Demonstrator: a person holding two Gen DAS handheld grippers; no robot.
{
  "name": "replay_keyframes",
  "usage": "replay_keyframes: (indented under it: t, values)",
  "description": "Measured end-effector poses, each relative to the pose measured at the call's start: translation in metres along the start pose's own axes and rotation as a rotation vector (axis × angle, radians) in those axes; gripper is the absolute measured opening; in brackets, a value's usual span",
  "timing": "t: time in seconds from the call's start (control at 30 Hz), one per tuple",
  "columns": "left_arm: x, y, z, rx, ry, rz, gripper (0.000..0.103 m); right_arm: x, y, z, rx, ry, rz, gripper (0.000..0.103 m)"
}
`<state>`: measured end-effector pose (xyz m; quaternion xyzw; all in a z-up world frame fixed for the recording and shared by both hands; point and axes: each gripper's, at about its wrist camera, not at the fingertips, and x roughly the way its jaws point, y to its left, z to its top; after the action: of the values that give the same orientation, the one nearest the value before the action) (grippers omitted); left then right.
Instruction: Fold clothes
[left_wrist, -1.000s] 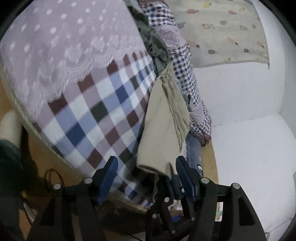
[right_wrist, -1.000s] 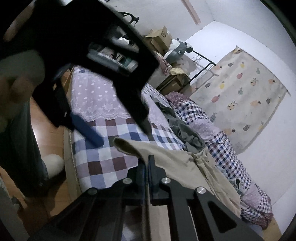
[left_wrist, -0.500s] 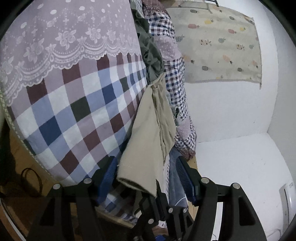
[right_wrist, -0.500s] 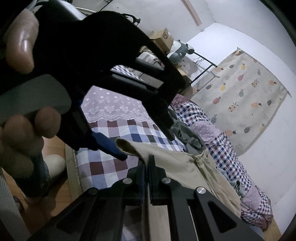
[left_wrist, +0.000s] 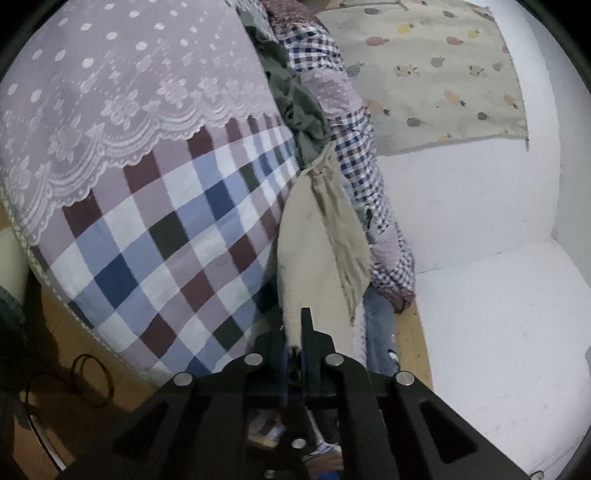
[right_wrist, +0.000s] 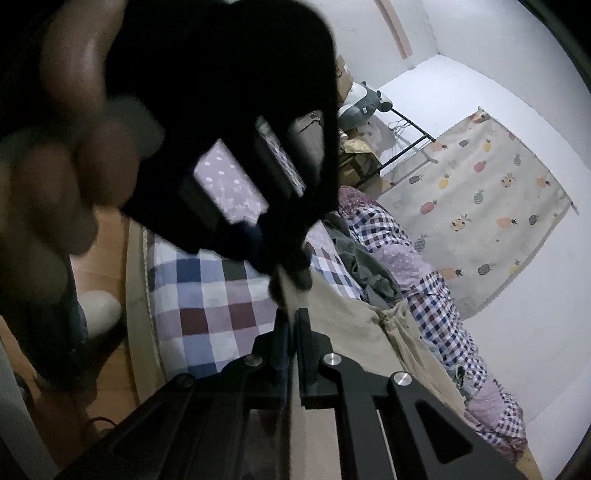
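A beige garment (left_wrist: 314, 243) hangs stretched over the checked bedspread (left_wrist: 177, 236), its far end lying among the heaped clothes. My left gripper (left_wrist: 295, 328) is shut on the garment's near corner. In the right wrist view the same beige garment (right_wrist: 354, 325) runs away across the bed, and my right gripper (right_wrist: 290, 317) is shut on its edge. The left gripper (right_wrist: 291, 273) fills the upper left of that view, pinching the cloth just beyond my right fingertips, with a person's hand (right_wrist: 55, 177) blurred around its handle.
A dark green garment (left_wrist: 299, 110) and a small-check quilt (left_wrist: 354, 147) lie heaped along the bed's far side. A pineapple-print cloth (right_wrist: 476, 206) hangs on the white wall. Wooden floor (left_wrist: 410, 343) shows by the bed, with a black cable loop (left_wrist: 88, 376).
My left gripper was open around the garment's corner and has now shut on it. The left gripper has come closer to the right one; the right gripper kept its hold.
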<state>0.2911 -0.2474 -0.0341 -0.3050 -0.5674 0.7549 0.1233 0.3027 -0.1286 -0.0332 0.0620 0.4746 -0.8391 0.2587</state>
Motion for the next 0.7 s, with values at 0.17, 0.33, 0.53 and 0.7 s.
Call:
replay_keyframes:
  t: [0.17, 0.33, 0.53, 0.7]
  values:
    - [-0.007, -0.014, 0.006, 0.036, -0.023, -0.006, 0.003, 0.004, -0.008, -0.015, 0.007, 0.058, -0.052, 0.014]
    - [-0.010, -0.035, 0.011, 0.088, -0.033, -0.024, 0.003, 0.011, -0.030, -0.040, 0.045, 0.148, -0.122, 0.024]
    - [-0.012, -0.054, 0.017, 0.110, -0.039, -0.050, 0.003, 0.008, -0.054, -0.075, 0.071, 0.252, -0.185, 0.028]
    - [-0.013, -0.067, 0.027, 0.130, -0.052, -0.074, 0.003, -0.001, -0.073, -0.107, 0.081, 0.340, -0.228, 0.028]
